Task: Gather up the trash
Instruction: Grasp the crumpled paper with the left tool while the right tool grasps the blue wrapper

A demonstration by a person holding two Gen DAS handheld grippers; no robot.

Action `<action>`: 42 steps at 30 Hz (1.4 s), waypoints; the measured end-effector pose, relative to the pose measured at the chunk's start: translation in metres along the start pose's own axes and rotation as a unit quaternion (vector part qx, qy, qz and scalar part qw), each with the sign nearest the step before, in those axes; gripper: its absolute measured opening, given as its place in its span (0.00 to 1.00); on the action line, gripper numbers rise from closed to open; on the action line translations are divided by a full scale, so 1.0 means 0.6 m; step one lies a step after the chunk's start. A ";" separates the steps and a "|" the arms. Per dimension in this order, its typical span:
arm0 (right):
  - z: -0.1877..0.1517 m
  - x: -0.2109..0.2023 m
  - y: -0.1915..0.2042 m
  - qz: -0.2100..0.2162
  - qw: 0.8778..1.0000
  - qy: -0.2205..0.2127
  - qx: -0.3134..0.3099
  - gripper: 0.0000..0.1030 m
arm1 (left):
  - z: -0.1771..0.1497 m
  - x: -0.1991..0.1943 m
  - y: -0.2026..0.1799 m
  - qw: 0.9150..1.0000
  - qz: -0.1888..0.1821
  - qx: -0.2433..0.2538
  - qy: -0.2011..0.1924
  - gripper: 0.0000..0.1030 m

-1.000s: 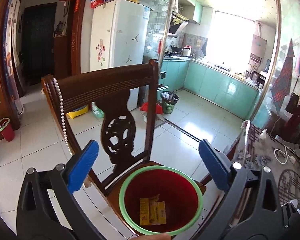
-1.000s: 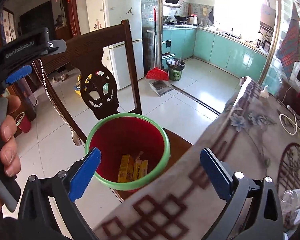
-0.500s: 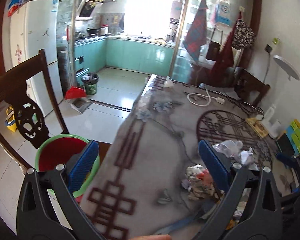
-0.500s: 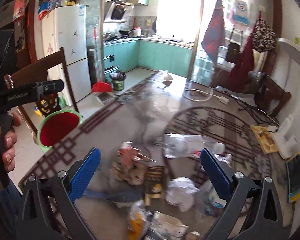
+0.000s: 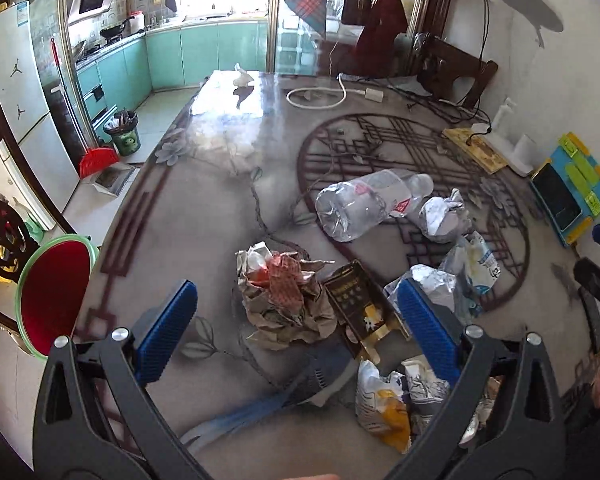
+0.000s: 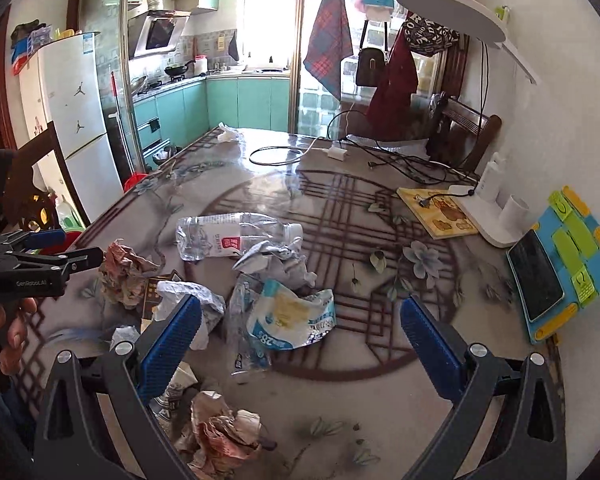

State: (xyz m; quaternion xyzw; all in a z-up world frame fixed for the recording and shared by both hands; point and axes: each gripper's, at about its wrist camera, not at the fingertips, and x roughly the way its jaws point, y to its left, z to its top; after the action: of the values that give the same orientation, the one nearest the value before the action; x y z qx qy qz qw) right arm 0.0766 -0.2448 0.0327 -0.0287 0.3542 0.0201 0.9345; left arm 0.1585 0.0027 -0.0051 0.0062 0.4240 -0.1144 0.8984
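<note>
Two open grippers [image 5: 296, 332] [image 6: 300, 336] above littered table [image 5: 220, 184].

Dining table [image 6: 380, 380] under a glossy patterned cloth, grey with dark lattice circle and flowers. Dark wooden chair [image 6: 466, 130] at the far end against a white wall [image 6: 560, 92]. Beyond a sliding glass door, a kitchen: teal cabinets [image 6: 236, 102], range hood [image 6: 160, 34], bright window [image 6: 270, 12]. White fridge [image 6: 70, 96] at left. Pale tiled floor [image 5: 156, 114], sunlit.
</note>
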 end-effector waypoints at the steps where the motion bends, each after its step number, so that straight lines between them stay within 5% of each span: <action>1: -0.006 0.002 -0.008 0.001 1.000 0.001 0.002 0.94 | 0.001 0.011 -0.002 1.000 0.003 -0.003 0.006 0.95; 12: -0.035 0.041 -0.056 0.020 0.999 0.026 0.040 0.94 | 0.004 0.123 0.017 0.996 0.032 -0.044 0.065 0.95; 20: -0.041 0.062 -0.059 0.029 0.997 0.044 0.049 0.94 | -0.008 0.135 0.035 0.995 0.031 -0.062 0.075 0.54; 23: -0.045 0.069 -0.051 0.031 0.997 0.049 0.044 0.94 | -0.008 0.134 0.039 0.995 0.025 -0.061 0.077 0.50; 42: -0.019 0.172 -0.048 0.041 0.992 0.096 0.070 0.87 | 0.020 -0.034 0.039 1.000 -0.012 -0.004 -0.008 0.46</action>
State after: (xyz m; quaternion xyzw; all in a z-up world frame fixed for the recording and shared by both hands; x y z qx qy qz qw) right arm 0.1481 -0.2724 -0.0434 0.0494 0.4438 0.0304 0.8942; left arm 0.1601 0.0285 0.0160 -0.0031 0.4177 -0.1235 0.9002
